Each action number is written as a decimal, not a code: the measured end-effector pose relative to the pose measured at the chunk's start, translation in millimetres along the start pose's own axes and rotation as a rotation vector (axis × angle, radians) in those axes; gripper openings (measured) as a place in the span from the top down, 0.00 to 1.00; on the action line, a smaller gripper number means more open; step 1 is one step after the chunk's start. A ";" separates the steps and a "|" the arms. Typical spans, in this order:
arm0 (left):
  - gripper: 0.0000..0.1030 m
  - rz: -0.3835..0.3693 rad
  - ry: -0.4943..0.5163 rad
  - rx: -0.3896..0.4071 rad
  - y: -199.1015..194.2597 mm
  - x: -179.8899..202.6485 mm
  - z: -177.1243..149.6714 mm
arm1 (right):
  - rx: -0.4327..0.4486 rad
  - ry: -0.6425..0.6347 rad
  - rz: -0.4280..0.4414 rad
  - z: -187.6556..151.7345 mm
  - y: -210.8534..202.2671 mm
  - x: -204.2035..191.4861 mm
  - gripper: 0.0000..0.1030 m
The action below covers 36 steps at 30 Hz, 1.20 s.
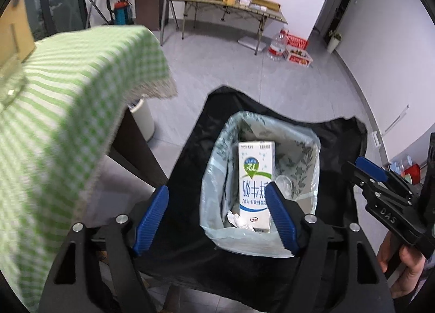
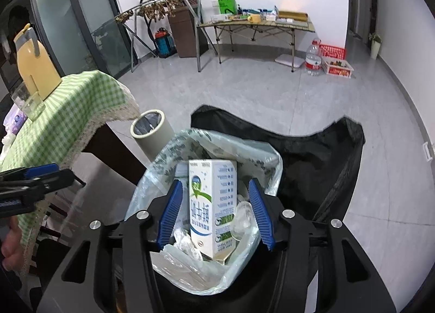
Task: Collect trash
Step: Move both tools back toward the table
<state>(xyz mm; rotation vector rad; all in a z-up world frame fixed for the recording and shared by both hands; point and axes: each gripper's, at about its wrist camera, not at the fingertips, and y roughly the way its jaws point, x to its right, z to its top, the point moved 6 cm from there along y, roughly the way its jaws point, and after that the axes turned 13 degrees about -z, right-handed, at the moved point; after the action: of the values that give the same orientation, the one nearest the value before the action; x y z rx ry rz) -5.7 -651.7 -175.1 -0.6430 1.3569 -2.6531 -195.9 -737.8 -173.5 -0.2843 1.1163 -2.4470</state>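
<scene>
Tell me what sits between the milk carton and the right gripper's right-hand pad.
A clear plastic cup lies in the trash bag between the milk carton and that pad, seen in the right wrist view; the right gripper holds nothing.

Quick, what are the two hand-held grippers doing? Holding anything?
Left hand-held gripper: open, holding nothing.
Right hand-held gripper: open, holding nothing; the milk carton sits in the trash bag.
</scene>
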 end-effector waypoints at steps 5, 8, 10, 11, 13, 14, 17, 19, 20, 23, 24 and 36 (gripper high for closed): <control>0.23 -0.002 -0.016 0.106 -58.0 -8.2 2.5 | 0.085 -0.006 -0.006 23.2 -28.1 -11.8 0.35; 0.19 0.006 -0.030 0.169 -90.8 -15.0 2.2 | 0.128 -0.012 -0.002 38.3 -44.9 -24.0 0.33; 0.18 0.016 -0.027 0.204 -112.5 -19.3 2.2 | 0.154 -0.024 0.014 46.2 -56.7 -35.4 0.33; 0.17 0.029 -0.021 0.229 -127.9 -22.2 1.6 | 0.166 -0.030 0.019 48.5 -62.0 -40.9 0.33; 0.16 0.046 -0.015 0.261 -147.0 -26.0 0.2 | 0.196 -0.051 0.038 55.5 -76.1 -57.3 0.32; 0.14 0.055 -0.015 0.285 -162.2 -29.4 -1.5 | 0.207 -0.060 0.046 57.9 -81.2 -63.3 0.31; 0.13 0.069 -0.032 0.325 -191.7 -37.5 -7.4 | 0.243 -0.087 0.072 64.2 -97.8 -84.5 0.31; 0.13 0.087 -0.035 0.343 -210.9 -43.0 -12.5 | 0.260 -0.097 0.091 67.7 -108.2 -98.6 0.31; 0.13 0.104 -0.036 0.361 -224.4 -46.7 -16.0 | 0.271 -0.107 0.104 69.5 -114.5 -107.0 0.31; 0.12 0.123 -0.051 0.408 -258.4 -59.0 -26.4 | 0.303 -0.144 0.129 74.4 -133.2 -129.8 0.31; 0.12 0.122 -0.062 0.419 -268.5 -62.9 -28.7 | 0.310 -0.154 0.134 75.6 -137.6 -134.2 0.31; 0.09 0.199 -0.108 0.562 -374.0 -107.7 -71.9 | 0.431 -0.264 0.201 88.6 -207.8 -206.6 0.27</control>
<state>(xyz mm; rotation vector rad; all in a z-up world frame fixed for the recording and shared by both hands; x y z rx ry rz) 102.5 -344.1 49.3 -0.5307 0.5610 -2.6033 -43.9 -579.9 40.3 -0.3279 0.4664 -2.3126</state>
